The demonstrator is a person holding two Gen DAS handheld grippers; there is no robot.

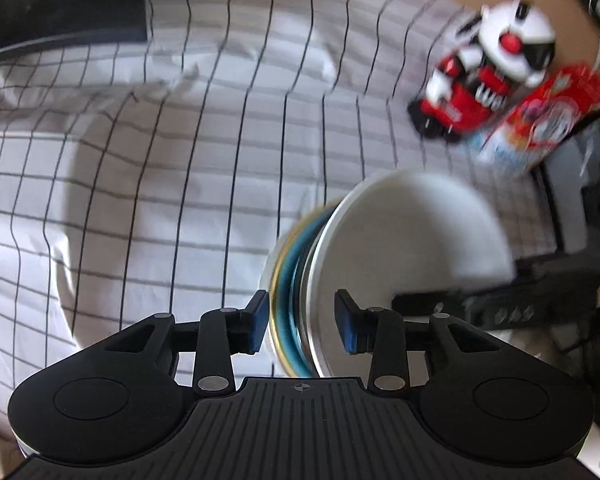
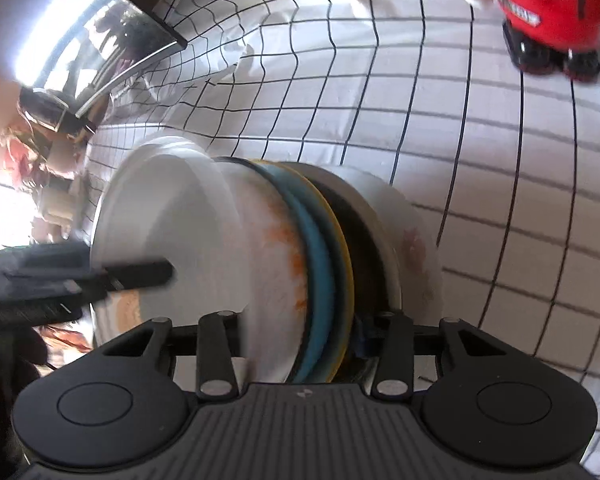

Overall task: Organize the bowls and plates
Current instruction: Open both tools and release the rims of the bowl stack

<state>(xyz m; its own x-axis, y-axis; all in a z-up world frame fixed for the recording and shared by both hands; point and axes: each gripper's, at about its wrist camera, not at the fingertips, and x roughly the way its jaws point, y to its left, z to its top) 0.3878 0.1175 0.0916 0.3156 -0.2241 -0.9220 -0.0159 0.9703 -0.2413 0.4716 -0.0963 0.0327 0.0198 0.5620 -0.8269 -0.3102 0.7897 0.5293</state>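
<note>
A stack of plates and bowls [image 2: 300, 248] stands on edge over the checked cloth: white plates, one stained orange, a blue one, a yellow-rimmed one, a dark one and a white bowl. My right gripper [image 2: 304, 328] is shut across the stack's lower edge. Its right pad [image 2: 364, 338] presses the dark piece, and its left finger is hidden behind a white plate. In the left wrist view the same stack [image 1: 400, 232] has its edge between the fingers of my left gripper [image 1: 303, 322]. That gripper is open, with a gap at the right pad [image 1: 346, 326]. Its blurred black finger [image 2: 140, 276] lies over the white plate's face.
A white cloth with black grid lines [image 1: 180, 160] covers the surface. A red, white and black toy [image 1: 488, 68] and a red packet [image 1: 548, 116] lie at the far right. A dark glossy slab [image 1: 60, 12] sits at the far left. A chair frame [image 1: 560, 208] stands on the right.
</note>
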